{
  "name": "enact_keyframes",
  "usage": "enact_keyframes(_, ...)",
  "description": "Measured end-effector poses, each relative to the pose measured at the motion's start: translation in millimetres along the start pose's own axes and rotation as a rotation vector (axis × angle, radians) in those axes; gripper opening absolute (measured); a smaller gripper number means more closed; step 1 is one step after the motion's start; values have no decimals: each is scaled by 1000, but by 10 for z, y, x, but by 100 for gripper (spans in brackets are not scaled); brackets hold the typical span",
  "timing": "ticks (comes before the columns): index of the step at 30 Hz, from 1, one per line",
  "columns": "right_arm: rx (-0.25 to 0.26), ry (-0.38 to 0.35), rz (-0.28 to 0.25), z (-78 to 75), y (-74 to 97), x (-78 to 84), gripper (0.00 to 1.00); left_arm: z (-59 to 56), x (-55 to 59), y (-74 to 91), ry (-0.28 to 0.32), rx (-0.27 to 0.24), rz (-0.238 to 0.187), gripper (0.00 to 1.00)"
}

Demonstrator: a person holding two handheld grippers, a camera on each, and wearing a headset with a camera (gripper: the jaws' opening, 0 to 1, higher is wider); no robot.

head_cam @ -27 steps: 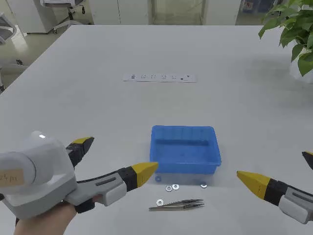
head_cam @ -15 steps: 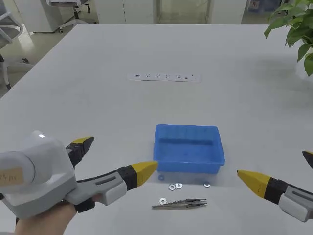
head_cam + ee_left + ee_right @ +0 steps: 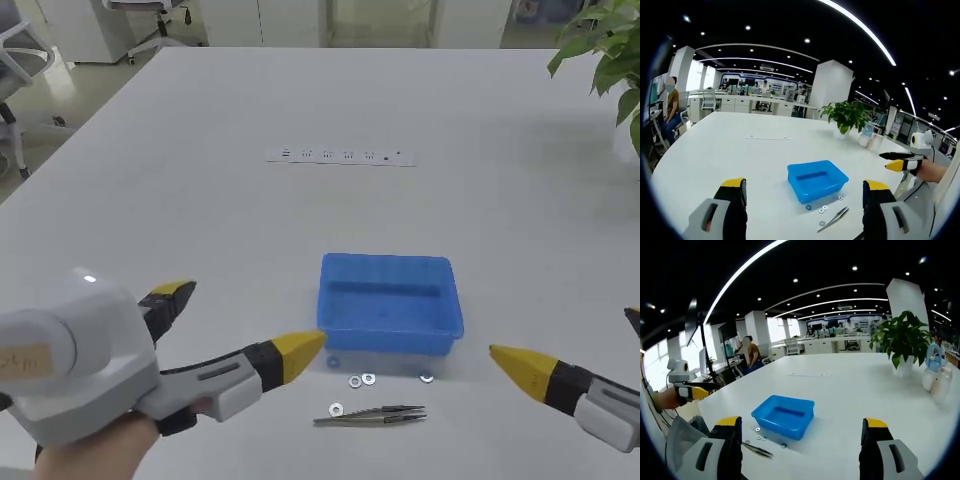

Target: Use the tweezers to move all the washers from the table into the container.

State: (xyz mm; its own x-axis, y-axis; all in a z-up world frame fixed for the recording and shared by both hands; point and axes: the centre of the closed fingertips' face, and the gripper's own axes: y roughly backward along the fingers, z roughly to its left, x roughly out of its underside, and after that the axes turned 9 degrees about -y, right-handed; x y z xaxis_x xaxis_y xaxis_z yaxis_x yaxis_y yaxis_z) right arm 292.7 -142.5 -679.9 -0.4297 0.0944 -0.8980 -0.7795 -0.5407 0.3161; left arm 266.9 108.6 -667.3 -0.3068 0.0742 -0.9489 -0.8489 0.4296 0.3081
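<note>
1. Washers, small silver metal rings (image 3: 355, 381), lie on the broad white table (image 3: 200, 220) just in front of the near wall of the blue rectangular plastic container (image 3: 390, 340).
2. Two washers sit side by side. One lies farther right, below the container's near right corner. One lies nearer the person, and a bluish ring rests close against the container's wall.
3. The slim metal tweezers (image 3: 372, 413) lie flat on the table, just nearer the person than the washers. Their joined end is close to the nearest washer and their arms point right.
4. In the head view the container's floor shows plain blue, and it stands well apart from the table's edges.
5. The left gripper (image 3: 245, 318), grey with yellow-tipped black jaws, is held in a hand (image 3: 100, 450) at the lower left. Its jaws are spread wide and pinch nothing, and the inner tip points toward the container's near left corner.
6. The right gripper (image 3: 568, 336) comes in from the lower right. Its jaws are likewise spread wide with nothing between them.
7. Washers, tweezers and container lie in the open stretch of table between the two grippers.
8. Farther across the table a thin white label strip (image 3: 340, 155) lies flat, well beyond the container.
9. A green potted plant (image 3: 610, 50) stands at the far right of the table, with a pale bottle (image 3: 935, 380) beside it in the right gripper view.
10. An office chair (image 3: 20, 60) stands off the table's far left corner.
11. A seated person (image 3: 672, 100) shows in the background of the left gripper view.
</note>
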Motion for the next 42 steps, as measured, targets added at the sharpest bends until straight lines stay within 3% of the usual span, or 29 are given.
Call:
enact_keyframes(12, -12, 2, 14, -2, -24, 14, 99, -58, -16, -59, -1, 11, 3, 99)
enact_keyframes(25, -8, -2, 24, -7, -30, 58, 99, -35, -2, -75, -3, 14, 10, 99)
enact_keyframes(36, -6, 12, 26, 9, -81, 125, 99, -82, 124, -144, 2, 22, 38, 99)
enact_keyframes(39, -1, 41, 31, 31, -121, 147, 83, -129, 221, -196, -12, 34, 69, 99)
enact_keyframes(42, -48, 33, 61, 138, -225, 224, 87, -205, 283, -247, -8, 59, 86, 99)
